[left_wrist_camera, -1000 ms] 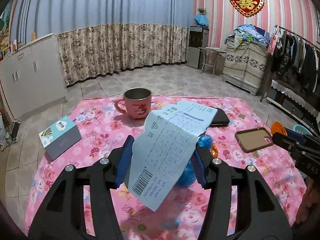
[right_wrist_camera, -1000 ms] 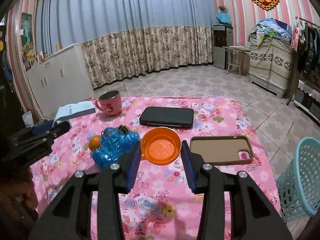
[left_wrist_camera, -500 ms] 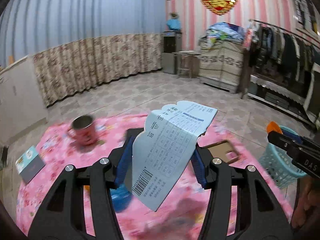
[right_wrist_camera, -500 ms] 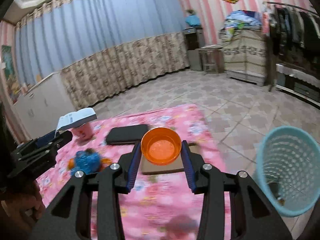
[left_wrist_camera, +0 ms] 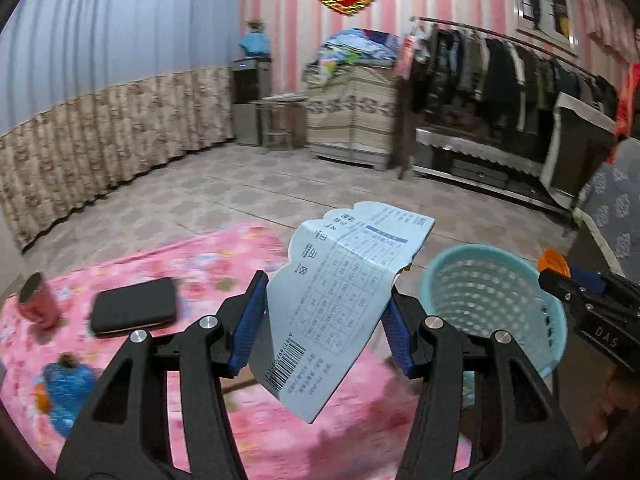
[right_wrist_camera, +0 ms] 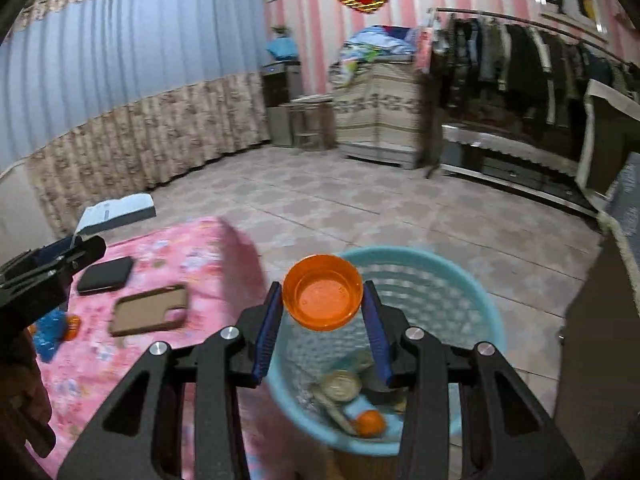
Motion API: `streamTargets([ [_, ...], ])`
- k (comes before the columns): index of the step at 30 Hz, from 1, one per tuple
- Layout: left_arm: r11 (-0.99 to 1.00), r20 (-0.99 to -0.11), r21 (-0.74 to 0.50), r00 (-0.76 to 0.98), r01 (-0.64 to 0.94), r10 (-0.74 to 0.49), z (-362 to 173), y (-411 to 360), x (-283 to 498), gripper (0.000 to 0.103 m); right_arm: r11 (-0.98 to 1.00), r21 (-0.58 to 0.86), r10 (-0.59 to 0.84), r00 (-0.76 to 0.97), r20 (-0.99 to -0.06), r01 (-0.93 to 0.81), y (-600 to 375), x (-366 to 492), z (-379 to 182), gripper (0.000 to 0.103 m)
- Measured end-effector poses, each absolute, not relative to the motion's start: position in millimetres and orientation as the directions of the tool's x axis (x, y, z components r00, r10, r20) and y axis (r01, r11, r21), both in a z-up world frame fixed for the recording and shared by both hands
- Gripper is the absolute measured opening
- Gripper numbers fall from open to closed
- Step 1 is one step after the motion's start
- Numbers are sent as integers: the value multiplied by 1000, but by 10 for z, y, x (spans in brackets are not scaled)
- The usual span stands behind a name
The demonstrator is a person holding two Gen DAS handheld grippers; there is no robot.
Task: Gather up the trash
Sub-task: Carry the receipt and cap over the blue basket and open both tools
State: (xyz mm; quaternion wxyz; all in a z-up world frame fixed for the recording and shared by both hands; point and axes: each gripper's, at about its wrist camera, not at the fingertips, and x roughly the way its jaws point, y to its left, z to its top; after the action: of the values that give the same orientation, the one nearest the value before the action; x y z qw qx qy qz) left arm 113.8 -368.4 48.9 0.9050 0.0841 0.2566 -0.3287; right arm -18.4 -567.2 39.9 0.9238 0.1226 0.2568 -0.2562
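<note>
My left gripper is shut on a light blue paper tag with a barcode and holds it in the air over the table's right end. My right gripper is shut on a small orange plastic cup and holds it above the light blue mesh trash basket. The basket stands on the floor just off the table and has several pieces of trash in it. It also shows in the left wrist view, to the right of the tag. A crumpled blue bag lies on the table.
The table has a pink floral cloth. On it lie a black wallet, a pink mug and a brown phone case. A clothes rack and cabinets stand along the far wall.
Both grippers have swung right, away from the table's middle. The basket has come close, and the orange cup is now over it. Both holds are unchanged.
</note>
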Motion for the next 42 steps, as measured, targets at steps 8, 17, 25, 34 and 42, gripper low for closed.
streamTargets([
  [8,684,-552,-62,547,726,-630,208,-4490,913,53,769,145,-468,703,-535,622,-6084,-473,297,40],
  [17,670,-589,-75,509,738,-627,-25,-4873,905,53,733,181,-483,688,-542,656,-6306,-521,156,40],
  [25,660,-599,-76,495,747,-630,-72,-4920,886,53,736,200,-473,702,-533,647,-6350,-530,116,40],
  [34,660,-602,-60,501,749,-622,-109,-4963,872,61,728,201,-478,696,-536,655,-6308,-511,81,47],
  [42,658,-605,-63,496,751,-623,-134,-4979,865,62,736,219,-467,715,-521,640,-6323,-548,116,47],
])
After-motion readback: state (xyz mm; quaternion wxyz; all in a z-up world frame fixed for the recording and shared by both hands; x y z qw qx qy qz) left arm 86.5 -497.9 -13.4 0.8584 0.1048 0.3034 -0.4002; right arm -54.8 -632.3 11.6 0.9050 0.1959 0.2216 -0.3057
